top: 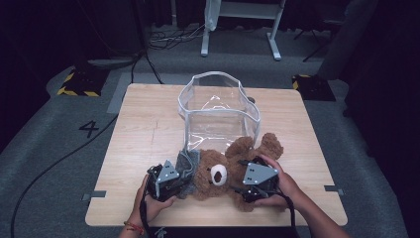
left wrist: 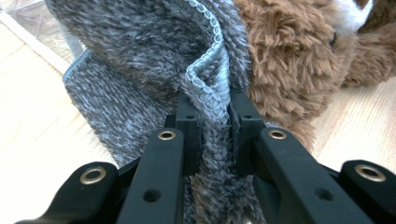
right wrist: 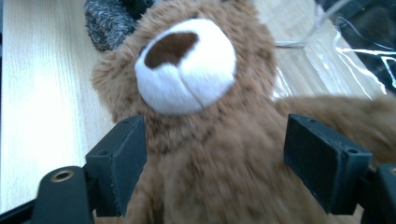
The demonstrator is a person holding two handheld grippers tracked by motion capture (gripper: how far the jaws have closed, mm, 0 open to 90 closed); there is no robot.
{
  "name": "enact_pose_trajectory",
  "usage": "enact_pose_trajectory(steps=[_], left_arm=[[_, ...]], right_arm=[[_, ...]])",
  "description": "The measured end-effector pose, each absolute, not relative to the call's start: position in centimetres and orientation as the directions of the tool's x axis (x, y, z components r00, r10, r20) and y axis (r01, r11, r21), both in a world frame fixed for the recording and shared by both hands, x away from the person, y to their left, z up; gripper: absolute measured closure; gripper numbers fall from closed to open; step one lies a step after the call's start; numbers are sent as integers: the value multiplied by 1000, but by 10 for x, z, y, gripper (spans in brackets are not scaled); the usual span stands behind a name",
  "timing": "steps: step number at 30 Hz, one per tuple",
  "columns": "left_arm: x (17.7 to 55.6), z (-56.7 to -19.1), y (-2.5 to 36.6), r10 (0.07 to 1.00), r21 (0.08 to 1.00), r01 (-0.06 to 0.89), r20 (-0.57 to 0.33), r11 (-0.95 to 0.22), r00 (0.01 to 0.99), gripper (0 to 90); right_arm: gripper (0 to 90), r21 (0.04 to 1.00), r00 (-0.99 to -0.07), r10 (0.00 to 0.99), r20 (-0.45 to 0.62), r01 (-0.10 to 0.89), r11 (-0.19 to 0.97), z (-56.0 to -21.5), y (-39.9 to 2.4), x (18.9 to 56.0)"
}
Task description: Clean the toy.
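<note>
Left gripper [top: 181, 184]: held at the table's near left edge, jaws clamped on the ribbed hem of a grey knitted hat [left wrist: 140, 60] (a fold of the hem stands pinched between the pads).

Teddy bear [top: 218, 173]: brown plush, laid on its back on the wooden table [top: 148, 134], hat at its head, white muzzle upward.

Right gripper [top: 242, 176]: set over the bear's body, jaws spread wide to either side of the fur, nothing gripped.

Clear plastic bag [top: 218, 106]: stood open just behind the bear.
</note>
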State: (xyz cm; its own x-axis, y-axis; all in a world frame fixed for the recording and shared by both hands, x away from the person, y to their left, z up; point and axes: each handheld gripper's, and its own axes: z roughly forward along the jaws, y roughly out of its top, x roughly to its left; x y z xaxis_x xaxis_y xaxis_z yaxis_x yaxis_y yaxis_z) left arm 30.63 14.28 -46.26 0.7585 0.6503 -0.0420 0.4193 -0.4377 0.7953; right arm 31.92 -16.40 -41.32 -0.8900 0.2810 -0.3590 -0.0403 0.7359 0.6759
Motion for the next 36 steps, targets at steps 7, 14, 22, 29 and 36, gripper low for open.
enact_pose_trajectory(steps=[7, 14, 22, 29, 36], left_arm=[[307, -464, 141, 644, 799, 426, -64, -425, 762, 775], [308, -468, 136, 626, 803, 440, -109, -403, 772, 778], [306, -465, 126, 603, 803, 412, -84, -431, 793, 784], [305, -462, 126, 600, 813, 400, -79, -423, 796, 784], [300, -447, 144, 626, 847, 370, -59, -380, 778, 784]], right_arm=[[189, 617, -913, 224, -340, -38, 786, -422, -138, 325], [63, 502, -896, 206, -394, -22, 865, -435, -120, 328], [186, 430, -846, 231, -480, 2, 903, -444, -108, 329], [461, 467, -840, 239, -487, -19, 884, -440, -116, 327], [516, 572, -871, 282, -402, 1, 820, -428, -133, 328]])
